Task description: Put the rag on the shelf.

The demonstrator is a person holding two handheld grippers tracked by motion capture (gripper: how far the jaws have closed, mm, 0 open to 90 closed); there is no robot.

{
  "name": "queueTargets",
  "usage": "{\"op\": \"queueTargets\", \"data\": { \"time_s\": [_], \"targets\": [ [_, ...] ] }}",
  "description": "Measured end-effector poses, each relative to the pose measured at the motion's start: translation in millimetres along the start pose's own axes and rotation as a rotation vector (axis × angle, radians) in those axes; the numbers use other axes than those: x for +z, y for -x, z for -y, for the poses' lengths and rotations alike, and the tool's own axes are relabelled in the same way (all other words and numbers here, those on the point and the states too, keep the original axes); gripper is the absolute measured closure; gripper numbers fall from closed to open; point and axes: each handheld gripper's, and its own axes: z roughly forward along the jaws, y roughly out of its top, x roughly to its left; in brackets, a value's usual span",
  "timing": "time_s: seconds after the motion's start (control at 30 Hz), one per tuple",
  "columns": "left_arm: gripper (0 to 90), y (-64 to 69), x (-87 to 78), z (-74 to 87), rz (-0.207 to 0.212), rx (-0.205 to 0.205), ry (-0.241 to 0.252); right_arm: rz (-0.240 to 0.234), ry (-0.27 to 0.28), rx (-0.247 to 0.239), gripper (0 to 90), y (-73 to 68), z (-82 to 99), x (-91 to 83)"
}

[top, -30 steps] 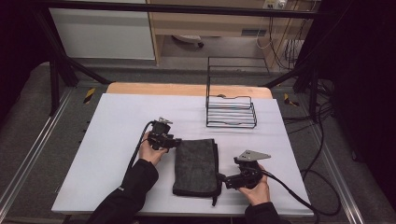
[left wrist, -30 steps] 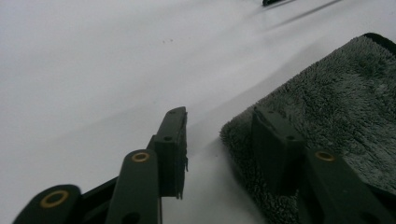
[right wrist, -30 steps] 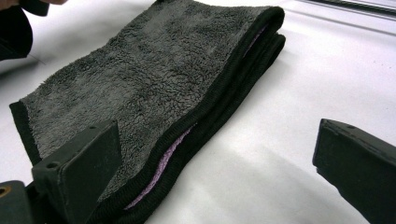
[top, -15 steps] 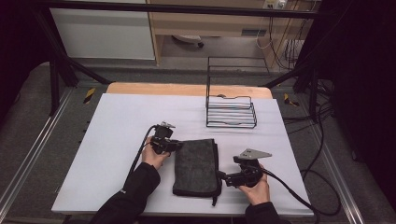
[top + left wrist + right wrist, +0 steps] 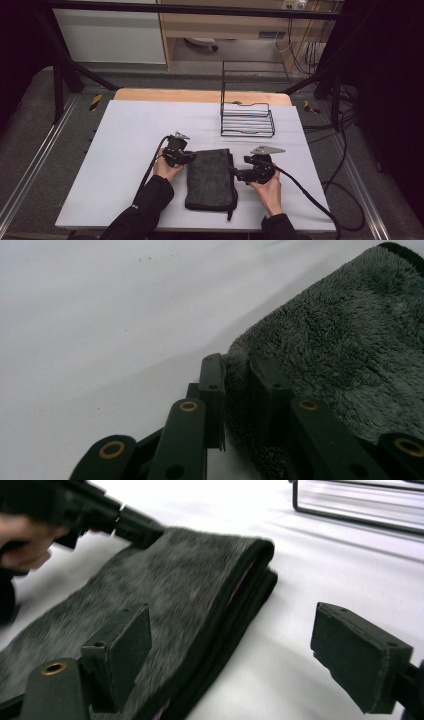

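A folded dark grey towel (image 5: 211,180) lies on the white table (image 5: 125,135) near its front. My left gripper (image 5: 191,159) is at the towel's far left corner; in the left gripper view its jaws (image 5: 236,390) have just been closing and now pinch the fluffy towel (image 5: 350,350) edge between them. My right gripper (image 5: 234,172) reaches in at the towel's right edge. Its jaws (image 5: 240,650) have been closing but stand wide apart, one pad over the towel (image 5: 165,595), the other above bare table. The left gripper (image 5: 135,527) shows beyond, on the far corner.
A black wire rack (image 5: 247,120) stands at the back right of the table, a short way beyond the towel. A wooden strip (image 5: 200,95) runs along the table's far edge. Cables (image 5: 310,195) trail from both grippers toward the front.
The left jaws have closed onto the towel's corner. The right gripper has moved left and forward to the towel's right edge, its jaws a little narrower.
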Motion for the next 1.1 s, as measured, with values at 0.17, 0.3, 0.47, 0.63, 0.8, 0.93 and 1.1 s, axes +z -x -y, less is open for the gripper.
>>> {"op": "queueTargets", "data": {
  "time_s": [0.17,0.3,0.47,0.63,0.8,0.93,1.1],
  "targets": [
    [76.2,0.6,0.3,0.5,-0.004,0.002,0.004,-0.005,-0.01,0.032,26.3,4.3,-12.0,21.1],
    [76.2,-0.2,0.4,0.6,0.002,0.003,0.005,0.008,-0.032,0.059,33.2,10.0,-18.5,38.9],
    [76.2,-1.7,0.5,2.1,0.011,0.002,0.016,0.035,-0.053,0.08,42.4,15.6,-21.0,50.3],
    [76.1,-1.9,0.3,2.5,0.012,0.008,0.018,0.025,-0.076,0.086,50.5,16.1,-18.8,52.9],
    [76.1,-1.6,0.2,2.6,0.012,0.011,0.019,-0.001,-0.097,0.107,59.4,14.7,-18.6,51.8],
    [76.2,-1.8,0.0,2.5,0.012,0.001,0.019,-0.018,-0.112,0.136,65.5,13.9,-18.7,51.1],
    [77.4,-0.8,-0.7,2.2,0.008,0.001,0.02,-0.036,-0.121,0.167,71.1,14.3,-19.6,50.7]
  ]
}}
